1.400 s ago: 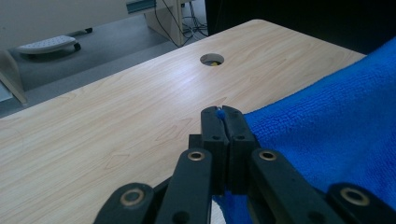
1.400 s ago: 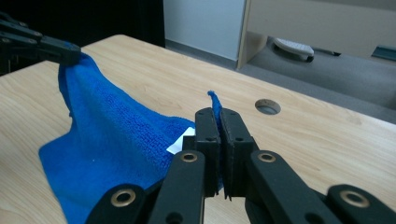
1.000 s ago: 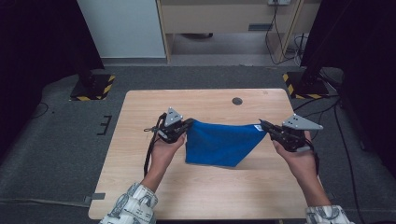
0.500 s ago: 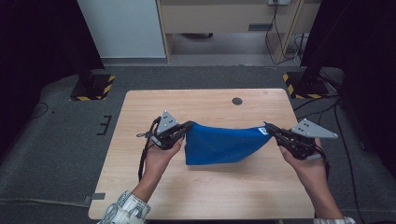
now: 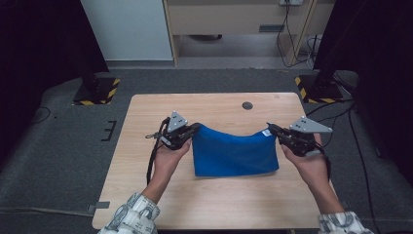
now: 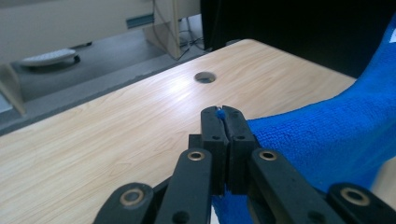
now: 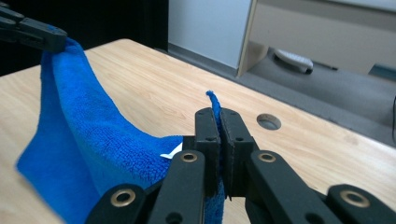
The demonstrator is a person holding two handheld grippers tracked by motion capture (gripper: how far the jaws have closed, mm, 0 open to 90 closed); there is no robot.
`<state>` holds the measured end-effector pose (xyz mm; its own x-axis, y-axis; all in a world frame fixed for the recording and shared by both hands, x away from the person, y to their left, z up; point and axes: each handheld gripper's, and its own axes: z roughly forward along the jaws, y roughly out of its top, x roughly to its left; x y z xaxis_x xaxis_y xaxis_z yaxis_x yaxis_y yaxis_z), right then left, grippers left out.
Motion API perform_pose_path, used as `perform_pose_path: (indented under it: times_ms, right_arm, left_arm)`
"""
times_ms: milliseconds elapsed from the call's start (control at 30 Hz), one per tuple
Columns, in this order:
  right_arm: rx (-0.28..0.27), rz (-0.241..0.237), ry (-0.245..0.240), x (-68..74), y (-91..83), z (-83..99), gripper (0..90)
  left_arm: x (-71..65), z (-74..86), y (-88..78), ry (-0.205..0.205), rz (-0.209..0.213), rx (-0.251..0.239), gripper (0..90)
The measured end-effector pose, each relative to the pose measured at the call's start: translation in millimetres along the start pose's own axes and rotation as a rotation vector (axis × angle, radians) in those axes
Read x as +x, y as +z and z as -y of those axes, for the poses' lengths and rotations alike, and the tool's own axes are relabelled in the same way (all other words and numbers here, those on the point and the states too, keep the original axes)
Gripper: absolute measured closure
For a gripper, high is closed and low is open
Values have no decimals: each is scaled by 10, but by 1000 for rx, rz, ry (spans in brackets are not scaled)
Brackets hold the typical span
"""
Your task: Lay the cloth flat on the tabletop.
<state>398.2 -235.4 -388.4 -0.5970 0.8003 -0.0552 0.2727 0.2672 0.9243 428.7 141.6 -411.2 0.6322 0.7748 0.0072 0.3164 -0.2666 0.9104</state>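
A blue cloth (image 5: 234, 153) hangs between both grippers above the wooden table (image 5: 214, 109), its top edge sagging in the middle and its lower edge near the tabletop. My left gripper (image 5: 196, 127) is shut on the cloth's left top corner; in the left gripper view a sliver of blue cloth (image 6: 327, 135) peeks out between the closed jaws of the left gripper (image 6: 223, 112). My right gripper (image 5: 271, 128) is shut on the right top corner, next to a small white tag (image 5: 265, 132). In the right gripper view the blue cloth (image 7: 88, 135) stretches from the right gripper (image 7: 217, 112) to the other gripper (image 7: 32, 32) at upper left.
A round cable hole (image 5: 247, 105) lies in the table's far right part. Black stands with yellow-black striped bases (image 5: 97, 92) flank the table on the grey floor. A cabinet (image 5: 234, 19) and cables stand beyond the far edge.
Both hands moved apart and toward the far side, raising the cloth. It went from a triangular drape to a wider hanging sheet with a sagging top edge.
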Motion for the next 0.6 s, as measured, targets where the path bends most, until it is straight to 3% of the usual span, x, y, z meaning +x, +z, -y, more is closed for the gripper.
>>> perform_pose_path:
  times_ms: [167, 367, 433, 600]
  right_arm:
    - [31, 5, 44, -129, 343, 100, 869]
    - [41, 30, 85, -237, 603, 160, 869]
    - [53, 42, 88, -269, 686, 183, 869]
    - [103, 74, 107, -360, 933, 285, 868]
  left_arm:
    - [162, 72, 243, -26, -38, 20, 882]
    - [292, 20, 469, -46, -83, 36, 881]
    - [326, 13, 561, -36, -95, 54, 881]
    - [390, 67, 815, -57, -111, 112, 880]
